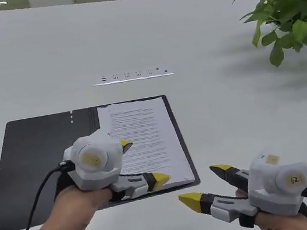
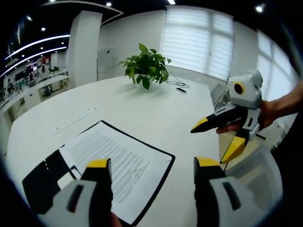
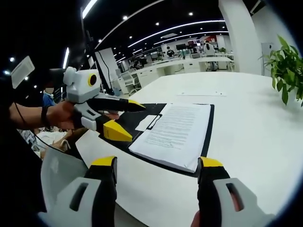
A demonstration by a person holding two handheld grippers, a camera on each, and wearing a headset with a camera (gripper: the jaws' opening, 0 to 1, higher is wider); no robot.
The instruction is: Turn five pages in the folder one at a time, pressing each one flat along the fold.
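Note:
A black folder (image 1: 38,164) lies open on the white table, with a stack of printed pages (image 1: 143,140) on its right half. My left gripper (image 1: 144,164) hovers over the folder's near edge, open with nothing between its jaws. To the right of the folder's lower right corner, my right gripper (image 1: 206,184) is off the folder and above the bare table, also open and holding nothing. In the left gripper view the pages (image 2: 111,161) lie ahead and the right gripper (image 2: 215,139) comes in from the right. In the right gripper view the folder (image 3: 137,125) and pages (image 3: 177,132) lie ahead, with the left gripper (image 3: 125,118) at left.
A green potted plant (image 1: 289,9) stands at the far right of the table. A flush socket strip (image 1: 133,75) lies beyond the folder. The table's near edge (image 3: 109,163) runs close beneath my grippers. Office desks stand in the background.

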